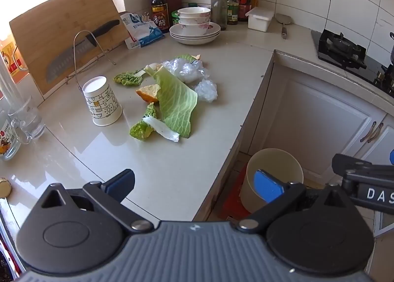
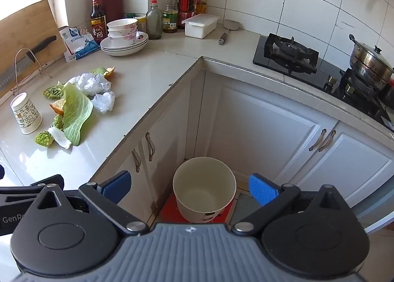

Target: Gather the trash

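Observation:
A heap of trash lies on the beige countertop (image 1: 172, 173): a big cabbage leaf (image 1: 176, 102), smaller leaf scraps (image 1: 141, 130), an orange peel (image 1: 147, 92) and crumpled clear plastic (image 1: 187, 69). An upside-down printed paper cup (image 1: 102, 101) stands left of the heap. A cream bin (image 2: 204, 188) sits on the floor in the cabinet corner, empty inside. My left gripper (image 1: 194, 183) hovers open above the counter's near edge, well short of the trash. My right gripper (image 2: 189, 187) hangs open above the bin with nothing between its fingers. The same heap, led by the cabbage leaf (image 2: 76, 114), shows at left in the right wrist view.
A cutting board (image 1: 61, 33) with a knife (image 1: 78, 50) leans at the back left. Stacked bowls and plates (image 1: 194, 26), bottles (image 1: 231, 1) and a white box (image 1: 259, 18) line the back wall. Glass mugs (image 1: 22, 124) stand at left. A gas hob (image 2: 290, 54) and a steel pot (image 2: 369, 60) sit at right.

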### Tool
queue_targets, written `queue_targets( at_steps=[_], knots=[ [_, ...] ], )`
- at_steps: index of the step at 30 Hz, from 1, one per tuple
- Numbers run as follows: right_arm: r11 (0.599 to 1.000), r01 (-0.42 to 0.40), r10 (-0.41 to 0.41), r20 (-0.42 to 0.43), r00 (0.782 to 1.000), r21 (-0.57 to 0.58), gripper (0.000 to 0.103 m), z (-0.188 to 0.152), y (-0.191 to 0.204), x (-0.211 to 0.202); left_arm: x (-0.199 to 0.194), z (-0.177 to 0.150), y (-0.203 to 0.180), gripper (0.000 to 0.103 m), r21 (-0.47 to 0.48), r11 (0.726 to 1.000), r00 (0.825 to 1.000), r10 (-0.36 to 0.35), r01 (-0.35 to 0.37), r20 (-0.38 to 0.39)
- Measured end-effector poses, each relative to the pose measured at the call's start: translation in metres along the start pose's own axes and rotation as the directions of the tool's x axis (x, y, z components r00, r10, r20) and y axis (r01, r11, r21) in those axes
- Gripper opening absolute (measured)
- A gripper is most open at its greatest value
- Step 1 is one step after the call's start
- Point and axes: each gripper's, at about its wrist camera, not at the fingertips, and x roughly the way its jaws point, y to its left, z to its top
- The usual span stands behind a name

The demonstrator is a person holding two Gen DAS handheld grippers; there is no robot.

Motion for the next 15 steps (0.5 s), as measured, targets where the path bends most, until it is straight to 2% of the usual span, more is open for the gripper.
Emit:
queue_targets(
  at_steps=[15],
  knots=[
    [1.000, 0.010, -0.010, -0.001, 1.000, -0.010, 0.103, 0.0018, 0.0031, 0.0002, 0.0001, 0.0008, 0.0008, 0.102, -0.004, 1.000, 1.000, -0.002, 0.002, -0.003]
  ],
)
